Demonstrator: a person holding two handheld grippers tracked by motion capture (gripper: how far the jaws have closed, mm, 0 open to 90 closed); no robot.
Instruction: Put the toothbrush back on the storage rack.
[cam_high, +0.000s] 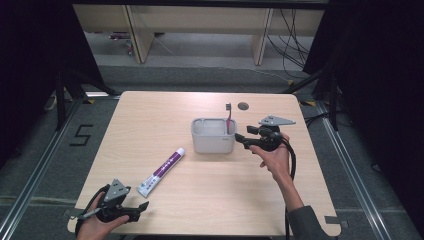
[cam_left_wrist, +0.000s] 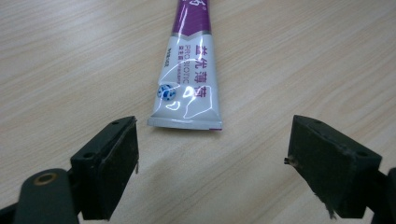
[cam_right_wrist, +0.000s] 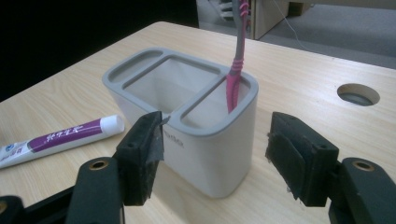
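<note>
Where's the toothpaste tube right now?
In the high view the toothpaste tube lies flat left of centre, between the grey holder and the left gripper.

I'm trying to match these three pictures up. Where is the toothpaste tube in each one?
High view: the toothpaste tube lies slantwise left of centre, on the table.
Left gripper view: its crimped end sits just beyond the open left tongs, top centre.
Right gripper view: at the left edge, cap toward the grey holder.
Shared landmark: the tube's purple band.
</note>
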